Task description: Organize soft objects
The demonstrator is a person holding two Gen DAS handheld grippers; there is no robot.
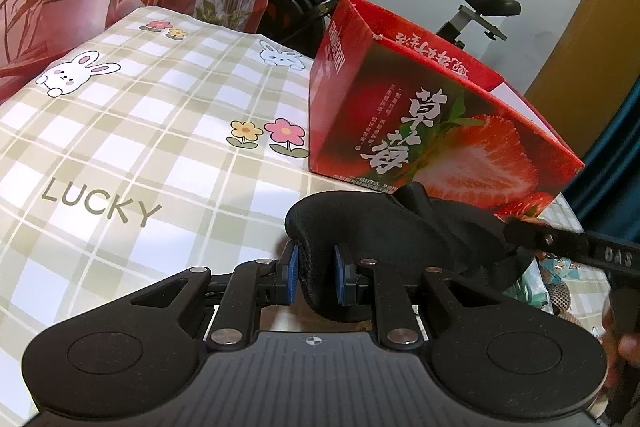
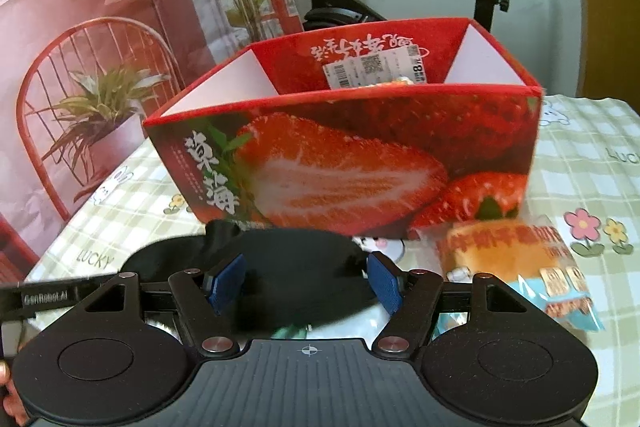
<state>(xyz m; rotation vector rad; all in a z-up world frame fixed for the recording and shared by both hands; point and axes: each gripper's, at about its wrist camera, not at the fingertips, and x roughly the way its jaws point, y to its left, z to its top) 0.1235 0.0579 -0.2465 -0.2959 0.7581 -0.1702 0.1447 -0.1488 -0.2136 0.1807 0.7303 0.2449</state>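
Black padded cloth item (image 1: 400, 239), possibly a sleep mask, is held just above the tabletop (image 1: 120, 155), directly in front of the red strawberry box (image 1: 420, 131). One end of it is clamped between the blue pads (image 1: 292, 273) of the left hand-held gripper (image 1: 316, 275), whose jaws are drawn nearly together on the fabric. The other end lies between the pads (image 2: 224, 283) of the right hand-held gripper (image 2: 302, 283); those jaws stand apart, and firm pressing on the cloth cannot be confirmed because of blur.

The box is open at the top; a labelled packet (image 2: 376, 69) is seen inside against the far wall. A wrapped cake snack (image 2: 516, 267) lies on the checked cloth to the right of the box front, near the right hand-held gripper.

Step judged in hand: the soft item is being carried, or straightened between both tools, before being stowed. The next move would call for a lift above the near wall of the box, then a forward carry and a release inside. Snagging on the box rim is a risk if the limp end hangs low.
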